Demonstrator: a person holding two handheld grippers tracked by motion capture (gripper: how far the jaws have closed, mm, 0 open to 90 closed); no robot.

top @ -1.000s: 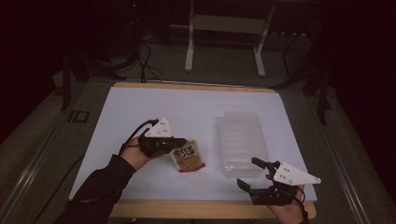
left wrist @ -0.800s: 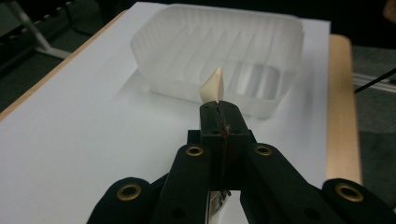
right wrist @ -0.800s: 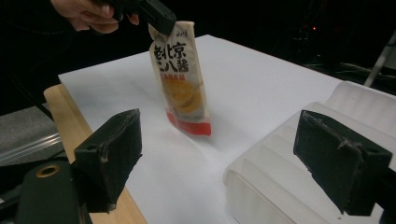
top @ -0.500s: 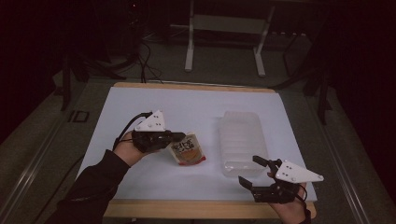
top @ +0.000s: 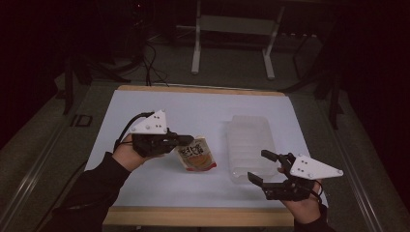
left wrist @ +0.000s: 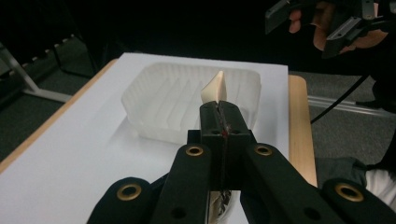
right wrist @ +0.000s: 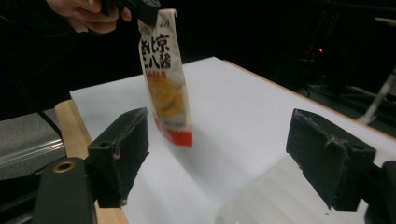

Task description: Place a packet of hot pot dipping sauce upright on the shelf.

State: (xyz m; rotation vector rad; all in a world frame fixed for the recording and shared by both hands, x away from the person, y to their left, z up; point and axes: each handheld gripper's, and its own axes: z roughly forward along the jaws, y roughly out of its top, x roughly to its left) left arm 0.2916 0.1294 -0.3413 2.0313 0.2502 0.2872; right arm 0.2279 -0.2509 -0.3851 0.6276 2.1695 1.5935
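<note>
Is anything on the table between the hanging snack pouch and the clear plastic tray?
No. In the high view, bare white tabletop separates snack pouch from tray.

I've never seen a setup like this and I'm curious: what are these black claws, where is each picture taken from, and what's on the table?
There is no robot here: a person holds a two-jaw tool in each hand. The high view looks down on the white table. The left gripper is shut on the top edge of a snack pouch, which hangs from it. The right gripper is open and holds nothing, near the clear ridged plastic tray. The other two pictures come from cameras that ride on each gripper and look along its jaws.
</note>
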